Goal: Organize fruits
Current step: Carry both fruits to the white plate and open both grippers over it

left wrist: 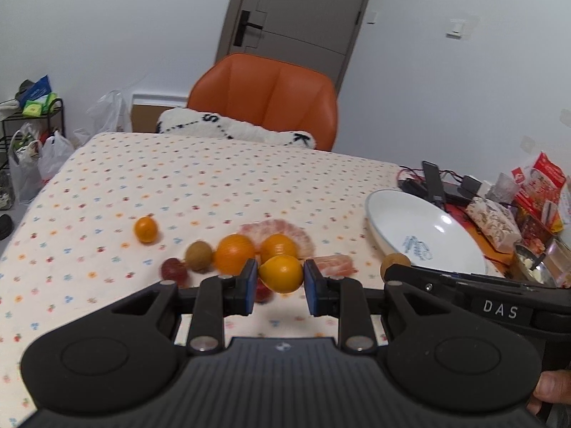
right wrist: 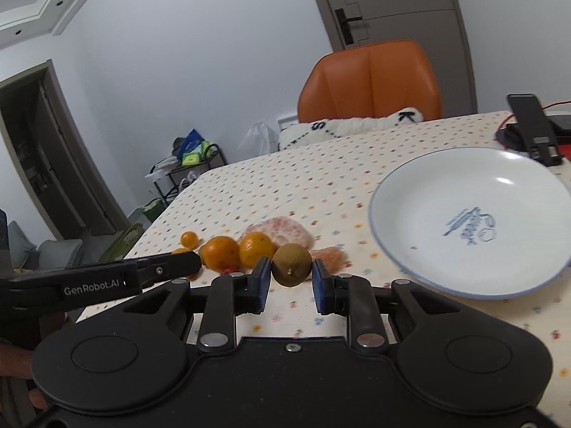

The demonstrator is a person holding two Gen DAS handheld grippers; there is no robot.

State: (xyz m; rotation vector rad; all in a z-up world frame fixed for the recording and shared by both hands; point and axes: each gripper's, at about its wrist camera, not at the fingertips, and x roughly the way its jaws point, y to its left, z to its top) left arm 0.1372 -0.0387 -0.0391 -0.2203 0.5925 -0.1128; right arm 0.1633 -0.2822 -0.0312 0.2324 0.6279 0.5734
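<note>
Left tool (left wrist: 281, 280) clamps a yellow-orange fruit (left wrist: 282, 273), long axis crosswise; right tool (right wrist: 289, 278) clamps a kiwi (right wrist: 292, 265).

The desk (left wrist: 221, 185) wears a matt cloth cover, printed with small coloured dots and slightly rumpled. The plate (right wrist: 474, 192) at 3 o'clock in the right wrist view is glossy glazed ceramic, catching bright highlights. Both grippers are matt black plastic with dull metal rivets; the fingers (left wrist: 249, 281) carry blue pads, probably rubber, though the blur makes that uncertain. The oranges (left wrist: 235, 253) have shiny, dimpled skin, while the brown fruit (right wrist: 292, 265) looks dull and rough. The chair (left wrist: 264, 100) at 12 o'clock is smooth orange leather-like upholstery, and the cushion (left wrist: 235, 128) on it is fluffy white pile.
</note>
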